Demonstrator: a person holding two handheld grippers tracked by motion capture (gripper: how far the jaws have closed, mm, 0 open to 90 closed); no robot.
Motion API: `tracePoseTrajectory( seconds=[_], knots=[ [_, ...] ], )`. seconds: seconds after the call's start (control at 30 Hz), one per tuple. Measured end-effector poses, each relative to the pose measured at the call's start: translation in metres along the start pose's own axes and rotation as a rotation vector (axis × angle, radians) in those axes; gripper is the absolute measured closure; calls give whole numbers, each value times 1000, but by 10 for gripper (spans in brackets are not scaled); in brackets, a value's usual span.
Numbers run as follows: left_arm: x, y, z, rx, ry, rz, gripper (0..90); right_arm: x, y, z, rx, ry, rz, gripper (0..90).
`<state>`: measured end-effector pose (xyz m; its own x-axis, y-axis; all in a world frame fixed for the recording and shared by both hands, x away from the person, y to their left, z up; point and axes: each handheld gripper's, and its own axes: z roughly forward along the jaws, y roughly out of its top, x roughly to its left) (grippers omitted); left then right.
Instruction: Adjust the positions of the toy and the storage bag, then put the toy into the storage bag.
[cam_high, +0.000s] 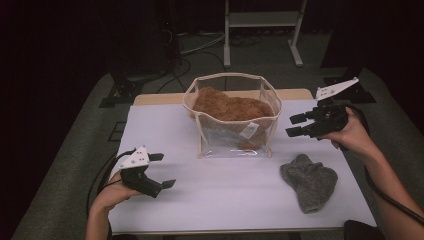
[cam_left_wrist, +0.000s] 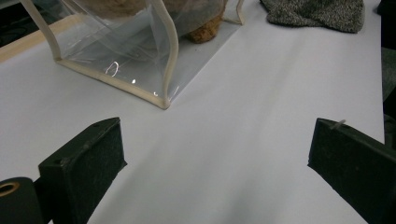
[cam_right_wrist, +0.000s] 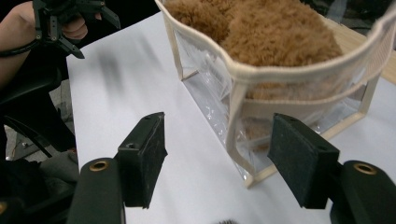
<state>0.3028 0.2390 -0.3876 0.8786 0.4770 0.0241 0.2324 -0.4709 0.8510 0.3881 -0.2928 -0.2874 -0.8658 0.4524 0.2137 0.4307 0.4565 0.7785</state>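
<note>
High view: the clear bag (cam_high: 232, 117) stands upright at the table's (cam_high: 165, 130) centre, toward twelve o'clock, mouth open, with a brown fleece (cam_high: 227, 106) stuffed inside and bulging to the rim. The right gripper (cam_high: 298, 125) hovers just beside the bag at its three o'clock, jaws spread wide and empty, pointing at the bag's side. The left gripper (cam_high: 162, 171) sits well apart at the bag's seven o'clock, jaws also wide, holding nothing. A grey sock (cam_high: 308, 181) lies flat at five o'clock from the bag, near the right forearm.

Left gripper view: the jaws stand far apart over bare table. The bag's corner (cam_left_wrist: 161, 100), with its cream piping, is at twelve o'clock; the plastic wall gleams and creases, so it looks thin, slick and floppy. The sock (cam_left_wrist: 317, 11) lies at one o'clock, knitted and limp.

Right gripper view: wide jaws frame the bag's near edge (cam_right_wrist: 236, 126). The cream-bound rim (cam_right_wrist: 289, 70) sags under the fleece (cam_right_wrist: 275, 32), which looks soft, light and springy. The left gripper (cam_right_wrist: 70, 21) shows at eleven o'clock.

Judging from this, nothing here is heavy or fragile. The bag's clear walls would likely slip and buckle under a pinch; the stitched rim or the piped vertical edge should give a firmer hold. The fleece will compress, so a deep bite into its bulk is safer than a nip at the surface. The sock should be pinched at a raised fold.
</note>
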Motion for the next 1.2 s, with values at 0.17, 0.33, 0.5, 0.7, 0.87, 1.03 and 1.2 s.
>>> tracePoseTrajectory(
  seconds=[0.17,0.33,0.5,0.7,0.87,1.03,1.2],
  knots=[
    [-1,-1,-1,-3,-3,-4,28,-3,-16,0,-14,9,28,350],
    [0,0,-2,-3,3,0,28,-4,-32,3,-10,14,49,347],
    [-1,1,-2,8,3,6,28,-6,-47,4,-13,18,77,342],
    [-1,3,0,9,1,13,28,-4,-68,5,-24,23,95,341],
    [-4,6,4,13,-6,24,29,-3,-88,8,-27,31,122,341],
    [-4,6,5,21,-10,28,28,0,-100,11,-26,37,137,339],
    [-4,9,6,14,-16,37,28,3,-106,10,-26,36,136,337]
  ],
)
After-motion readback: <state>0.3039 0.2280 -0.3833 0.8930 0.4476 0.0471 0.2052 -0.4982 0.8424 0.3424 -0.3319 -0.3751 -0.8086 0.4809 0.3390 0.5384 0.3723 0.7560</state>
